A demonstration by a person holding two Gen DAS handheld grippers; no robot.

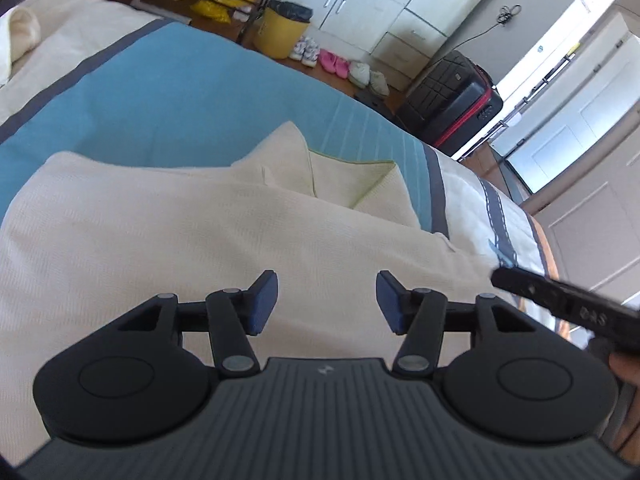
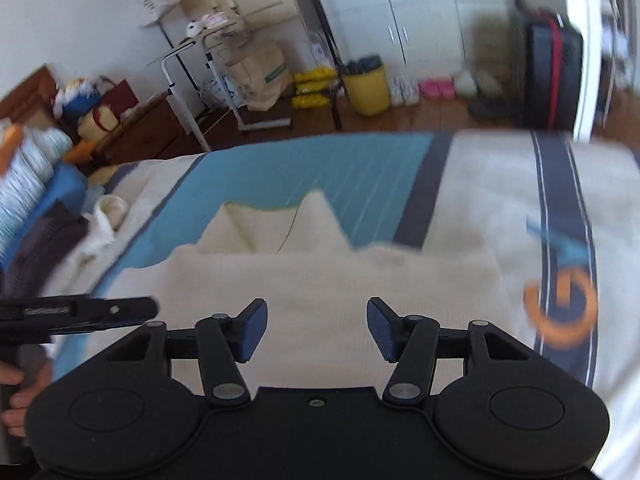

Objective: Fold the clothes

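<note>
Nearby, a yellow bin (image 1: pixel 280 34) holds a dark bag (image 1: pixel 290 10).

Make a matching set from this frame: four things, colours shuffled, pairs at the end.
Things:
1. bin
2. slippers
3. suitcase
4. garment on the bed

Colours:
A. cream
B. black with red trim
C. yellow
D. pink

Pairs: 1-C, 2-D, 3-B, 4-A
</note>
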